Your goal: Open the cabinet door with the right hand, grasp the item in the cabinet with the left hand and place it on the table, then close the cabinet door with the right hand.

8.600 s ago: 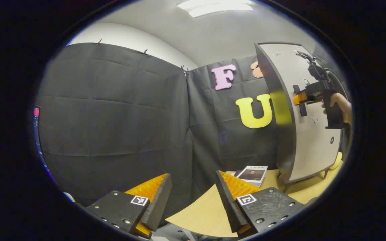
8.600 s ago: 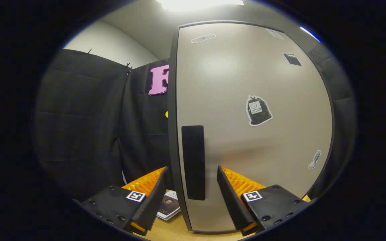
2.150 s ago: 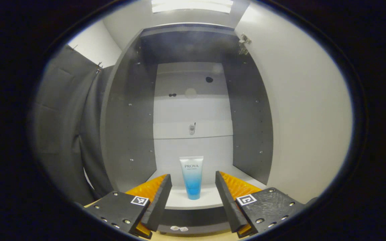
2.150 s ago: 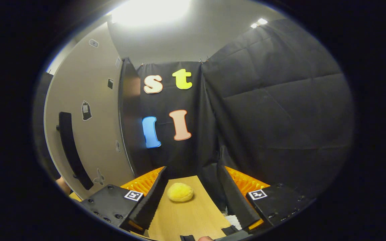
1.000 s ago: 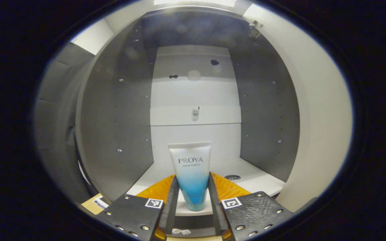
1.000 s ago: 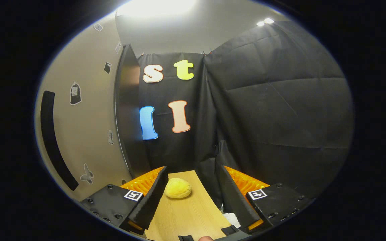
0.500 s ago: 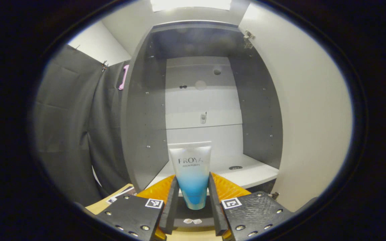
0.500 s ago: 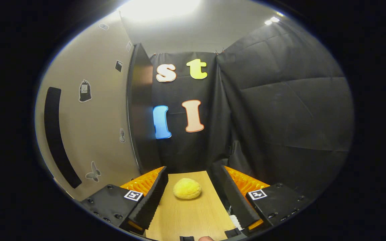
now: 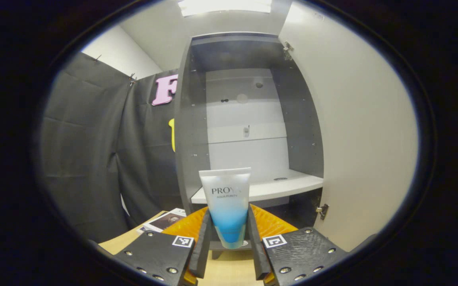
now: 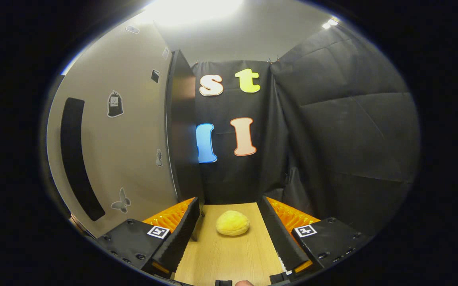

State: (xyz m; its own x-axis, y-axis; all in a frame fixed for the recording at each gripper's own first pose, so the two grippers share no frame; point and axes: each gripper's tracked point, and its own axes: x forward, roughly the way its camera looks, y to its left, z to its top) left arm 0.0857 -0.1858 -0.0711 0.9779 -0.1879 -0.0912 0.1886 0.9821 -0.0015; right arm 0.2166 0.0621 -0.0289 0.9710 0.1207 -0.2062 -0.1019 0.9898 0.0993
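The left gripper [image 9: 228,241] is clamping the tube [image 9: 226,206] upright before the cabinet [image 9: 249,119]. The right gripper [image 10: 231,234] is hanging spread, gripping nothing, above the table [image 10: 225,254].

A yellow ball [image 10: 233,223], soft and fuzzy-looking, lies on the wooden tabletop [image 10: 229,254] near its far end, close to the black cloth wall [image 10: 332,131]. In the left gripper view a booklet [image 9: 164,220] with a dark portrait on its cover lies flat on the tabletop's left part, just before the cloth. Overhead, a bright ceiling light [image 9: 225,5] glows on a pale grey ceiling [image 9: 165,28], and small clips [image 9: 132,76] pin the cloth's top edge.
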